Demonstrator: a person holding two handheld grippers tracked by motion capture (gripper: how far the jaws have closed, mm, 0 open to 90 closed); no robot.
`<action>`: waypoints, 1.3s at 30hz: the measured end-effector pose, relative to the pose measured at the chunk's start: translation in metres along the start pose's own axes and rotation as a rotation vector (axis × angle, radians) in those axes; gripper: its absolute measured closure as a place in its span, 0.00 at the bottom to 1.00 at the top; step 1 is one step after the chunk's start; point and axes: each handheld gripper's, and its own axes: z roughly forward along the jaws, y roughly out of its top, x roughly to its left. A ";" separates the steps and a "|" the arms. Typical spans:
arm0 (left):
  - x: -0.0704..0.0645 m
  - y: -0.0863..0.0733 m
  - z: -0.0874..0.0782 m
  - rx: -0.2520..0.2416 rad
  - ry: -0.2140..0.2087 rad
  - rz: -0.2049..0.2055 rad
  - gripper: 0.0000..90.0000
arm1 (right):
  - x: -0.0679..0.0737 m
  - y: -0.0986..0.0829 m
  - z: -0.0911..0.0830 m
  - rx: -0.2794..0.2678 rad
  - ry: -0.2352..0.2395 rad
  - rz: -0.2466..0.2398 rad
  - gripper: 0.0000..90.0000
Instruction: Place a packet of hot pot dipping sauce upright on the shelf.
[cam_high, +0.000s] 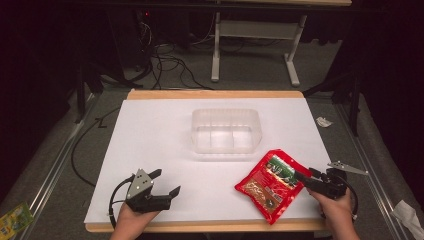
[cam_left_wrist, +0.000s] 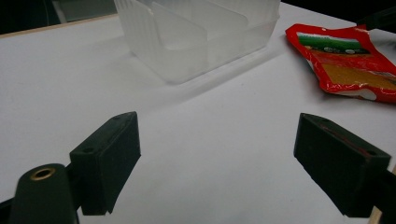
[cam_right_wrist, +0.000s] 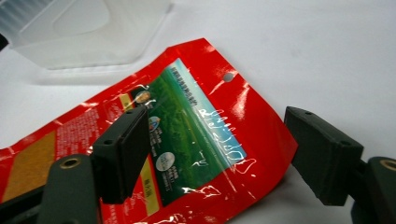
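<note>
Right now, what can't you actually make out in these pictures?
- Print on the red packet: blurred in the right gripper view, too small in the high view.
- Packet's lower end: cut off by the right gripper view's edge.
- Clear tub: top cut off in the left gripper view.
- Whether the right gripper touches the packet: unclear.

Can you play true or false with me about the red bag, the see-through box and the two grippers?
1. The red bag lies inside the clear box. False: it lies on the white table, nearer the person than the box.
2. The right gripper is open, with its jaws on either side of the bag's top end. True.
3. The left gripper is holding the box. False: it is open over bare table, apart from the box.
4. The box has dividers inside. True.
5. The bag is blue all over. False: it is red with a green picture label.
</note>
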 end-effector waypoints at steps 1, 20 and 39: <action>0.000 0.000 0.000 0.000 0.000 0.001 0.17 | 0.001 0.000 -0.001 -0.002 0.003 -0.006 0.29; -0.001 0.001 -0.001 -0.001 -0.004 0.009 0.17 | 0.025 0.001 -0.005 -0.042 0.065 -0.084 0.36; -0.002 0.000 0.001 0.002 -0.012 0.011 0.17 | 0.031 -0.004 0.006 0.000 0.089 -0.091 0.35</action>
